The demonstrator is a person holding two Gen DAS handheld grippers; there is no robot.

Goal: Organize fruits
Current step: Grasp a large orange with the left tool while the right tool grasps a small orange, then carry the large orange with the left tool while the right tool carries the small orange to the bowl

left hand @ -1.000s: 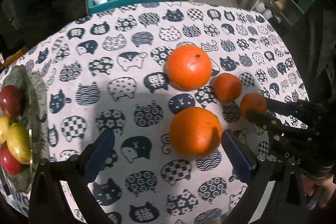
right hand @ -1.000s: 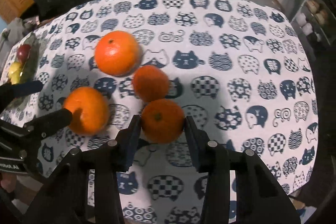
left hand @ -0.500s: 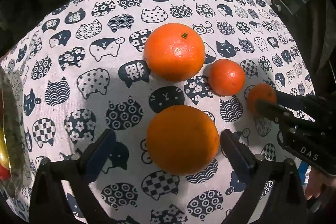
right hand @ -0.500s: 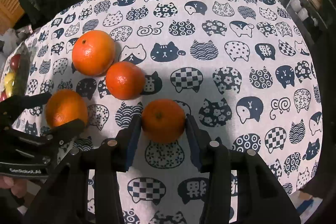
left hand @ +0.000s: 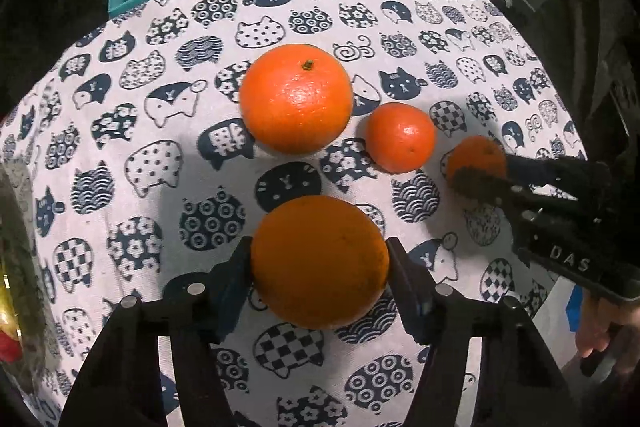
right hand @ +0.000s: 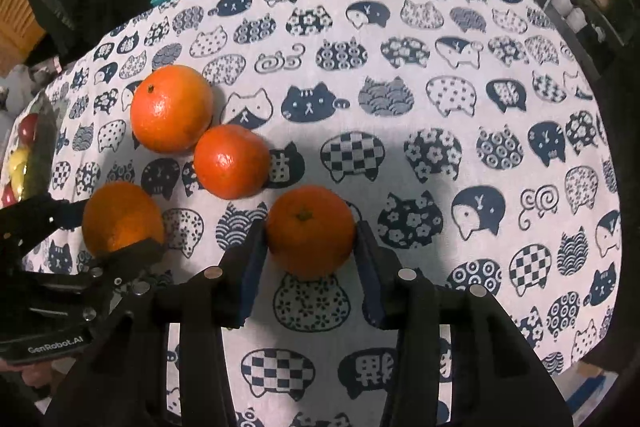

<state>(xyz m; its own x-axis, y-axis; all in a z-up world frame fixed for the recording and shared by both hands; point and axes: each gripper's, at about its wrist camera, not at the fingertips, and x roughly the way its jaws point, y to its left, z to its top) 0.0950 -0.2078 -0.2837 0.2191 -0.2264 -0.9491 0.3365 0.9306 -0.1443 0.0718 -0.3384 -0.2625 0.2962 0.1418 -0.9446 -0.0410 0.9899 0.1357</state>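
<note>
Right wrist view: my right gripper (right hand: 311, 247) clasped a small orange (right hand: 310, 230).

My left gripper (right hand: 120, 227) clamped a bigger orange (right hand: 120, 217); two more oranges (right hand: 172, 108) (right hand: 231, 161) touched each other on the cat-print tablecloth (right hand: 440, 107).

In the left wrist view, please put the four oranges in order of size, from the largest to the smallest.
1. orange in the left gripper, though nearest the camera
2. stemmed orange, similar; unsure which is bigger
3. middle orange
4. orange in the right gripper

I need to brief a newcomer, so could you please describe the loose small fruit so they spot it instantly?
On the cat-print tablecloth sit four orange fruits. Two are gripped; of the free pair, the small mandarin lies nearer the grippers, beside the stemmed large orange. It is smaller, redder and shows no stem.
</note>
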